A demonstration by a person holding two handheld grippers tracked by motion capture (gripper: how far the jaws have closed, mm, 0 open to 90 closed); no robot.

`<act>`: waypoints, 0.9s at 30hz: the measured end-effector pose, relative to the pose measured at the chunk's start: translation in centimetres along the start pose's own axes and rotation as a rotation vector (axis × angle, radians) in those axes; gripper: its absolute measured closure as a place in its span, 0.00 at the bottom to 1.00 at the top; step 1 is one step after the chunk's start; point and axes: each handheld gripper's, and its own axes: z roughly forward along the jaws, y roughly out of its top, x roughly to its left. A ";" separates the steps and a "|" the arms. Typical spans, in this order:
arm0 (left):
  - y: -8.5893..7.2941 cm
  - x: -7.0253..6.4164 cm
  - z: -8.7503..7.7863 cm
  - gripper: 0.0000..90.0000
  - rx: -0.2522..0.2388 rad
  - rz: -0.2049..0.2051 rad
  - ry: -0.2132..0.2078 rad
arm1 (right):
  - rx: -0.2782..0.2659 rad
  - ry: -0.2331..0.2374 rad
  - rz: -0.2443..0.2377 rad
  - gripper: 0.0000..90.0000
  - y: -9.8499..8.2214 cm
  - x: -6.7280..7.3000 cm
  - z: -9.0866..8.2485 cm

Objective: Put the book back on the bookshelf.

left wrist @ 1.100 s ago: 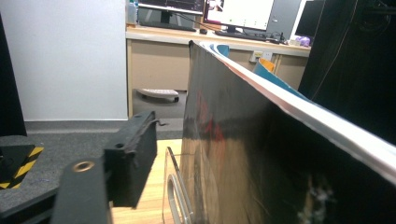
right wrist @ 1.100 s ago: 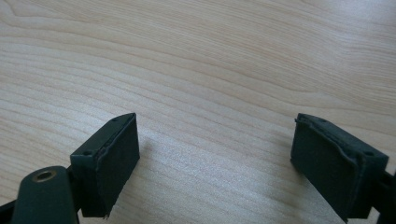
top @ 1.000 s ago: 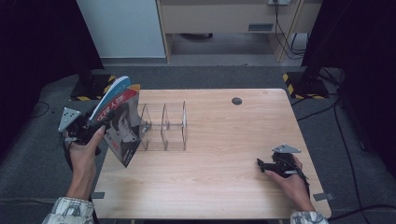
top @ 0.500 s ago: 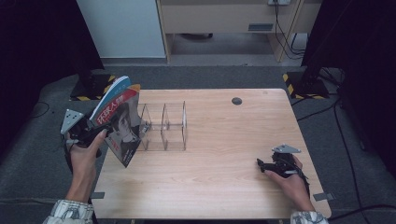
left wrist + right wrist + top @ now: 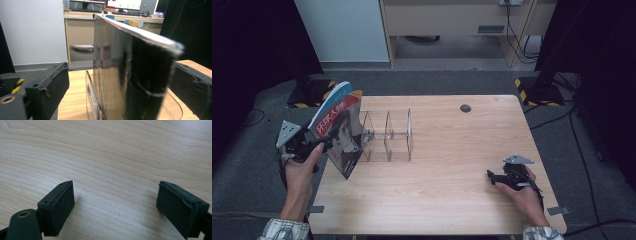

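Note:
A few magazines (image 5: 339,131) with a face on the cover lean tilted at the left end of a clear acrylic rack (image 5: 393,136) near the table's left edge. My left gripper (image 5: 318,145) reaches in from the left at their lower edge. In the left gripper view the magazines (image 5: 130,75) stand between the jaws of my left gripper (image 5: 120,85). The jaws have just been opening, and the left pad (image 5: 53,87) stands clear of the cover. At the front right, my right gripper (image 5: 492,176) rests on the wooden table (image 5: 452,200), open and empty. The right gripper view shows my right gripper (image 5: 122,202) over bare wood.
A small black round disc (image 5: 465,108) lies near the table's far edge. The rack's other slots (image 5: 399,131) are empty. Yellow-and-black striped stand bases (image 5: 532,89) sit on the floor behind the table, and a white cabinet (image 5: 342,30) stands farther back.
Barely anything differs: the left hand has shifted slightly beside the magazines, which still lean at the rack's left end. The right hand has kept still.

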 end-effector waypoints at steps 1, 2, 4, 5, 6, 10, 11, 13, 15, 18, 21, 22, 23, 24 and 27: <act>0.0 0.0 -0.1 0.04 0.000 0.001 0.000 | 0.000 0.000 0.000 0.17 0.0 0.0 0.0; -0.1 -0.1 -0.2 0.04 0.002 0.001 0.001 | 0.000 0.000 0.000 0.17 0.0 0.0 0.0; -0.2 0.0 -0.3 0.04 0.006 -0.003 -0.001 | 0.000 0.000 0.000 0.17 0.0 0.0 0.0; -0.3 0.0 -0.4 0.04 0.009 0.000 -0.002 | 0.000 0.000 0.000 0.17 0.0 0.0 0.0; -0.4 0.0 -0.5 0.04 0.010 0.003 -0.003 | 0.000 0.000 0.000 0.17 0.0 0.0 0.0; -0.8 0.0 -1.0 0.04 0.017 0.013 -0.002 | -0.001 0.000 -0.001 0.17 0.0 0.0 0.0; -0.8 0.0 -1.0 0.04 0.017 0.013 -0.002 | -0.001 0.000 -0.001 0.17 0.0 0.0 0.0; -1.1 0.0 -1.1 0.04 0.021 0.021 0.004 | 0.000 0.000 -0.001 0.17 0.0 0.0 0.0; -1.5 0.1 -1.4 0.04 0.024 0.014 0.000 | 0.000 0.000 0.000 0.17 0.0 0.0 0.0; -1.8 0.1 -1.6 0.04 0.031 0.019 -0.003 | 0.000 0.000 0.000 0.17 0.0 0.0 0.0; -2.0 0.1 -1.7 0.04 0.033 0.018 -0.003 | 0.000 0.000 0.000 0.17 0.0 0.0 0.0; -2.1 0.1 -1.9 0.04 0.037 0.022 -0.004 | -0.001 0.000 -0.001 0.17 0.0 0.0 0.0; -2.2 0.0 -1.9 0.04 0.037 0.024 -0.003 | 0.000 0.000 0.000 0.17 0.0 0.0 0.0; -2.3 0.0 -2.0 0.04 0.038 0.022 -0.006 | -0.001 -0.001 -0.001 0.17 0.0 0.0 0.0; -2.4 0.0 -2.1 0.04 0.041 0.024 -0.006 | 0.000 0.000 0.000 0.17 0.0 0.0 0.0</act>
